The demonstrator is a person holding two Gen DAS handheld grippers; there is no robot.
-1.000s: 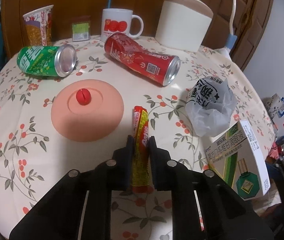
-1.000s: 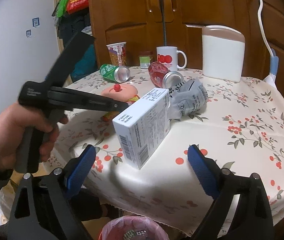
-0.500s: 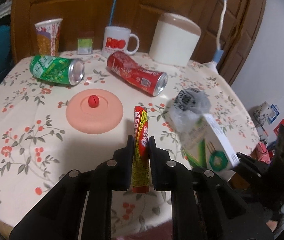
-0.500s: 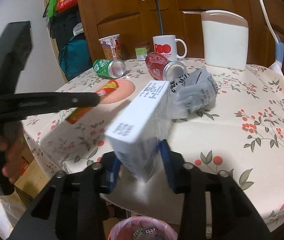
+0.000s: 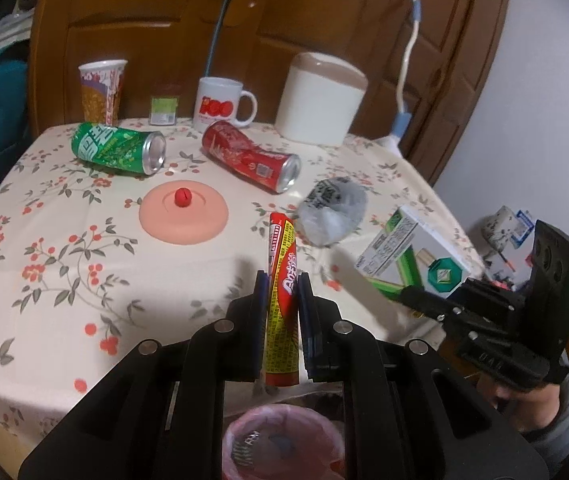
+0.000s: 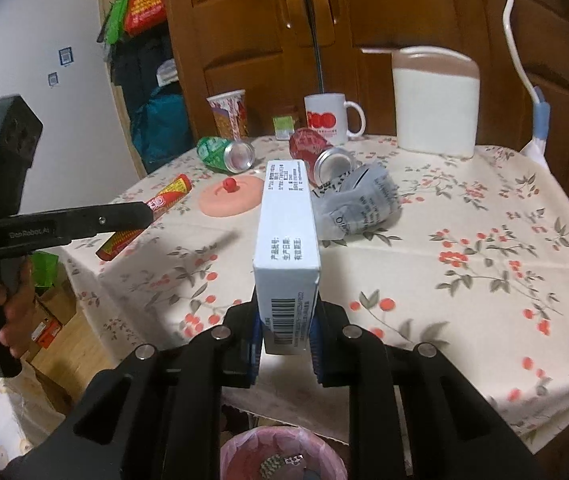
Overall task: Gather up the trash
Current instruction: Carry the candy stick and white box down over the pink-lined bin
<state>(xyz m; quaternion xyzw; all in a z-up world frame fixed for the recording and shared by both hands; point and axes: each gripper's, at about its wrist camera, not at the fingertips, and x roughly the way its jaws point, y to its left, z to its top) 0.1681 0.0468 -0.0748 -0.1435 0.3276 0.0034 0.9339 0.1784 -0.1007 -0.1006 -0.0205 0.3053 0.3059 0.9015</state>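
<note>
The left gripper [image 5: 281,306] is clamped on a red and yellow cylindrical candy wrapper tube [image 5: 282,280], its pads pressing the lower half while the upper part juts forward over the table edge. The tube looks light and fairly stiff, with a glossy skin that could slide if the squeeze eased; a hold near its middle, as here, seems to balance it well. The right gripper [image 6: 286,338] is closed on a white rectangular cardboard carton with green panels [image 6: 287,240], pinched across its narrow barcode end so the long body sticks out ahead. Thin card like this is probably light and hollow and would dent under a hard squeeze; held at one end, it may tip.

Below both grippers, off the table edge, stands a bin lined with a pink plastic bag [image 6: 280,458], already holding some scrap, so both items are likely near release.

Further out on the floral tablecloth [image 5: 64,280] lie a crumpled grey plastic bag [image 5: 334,210], soft and best grabbed by a bunched fold, then a dented red drinks can [image 5: 250,156] and a green drinks can [image 5: 118,148], both on their sides, apt to roll, easiest taken across the barrel.
</note>
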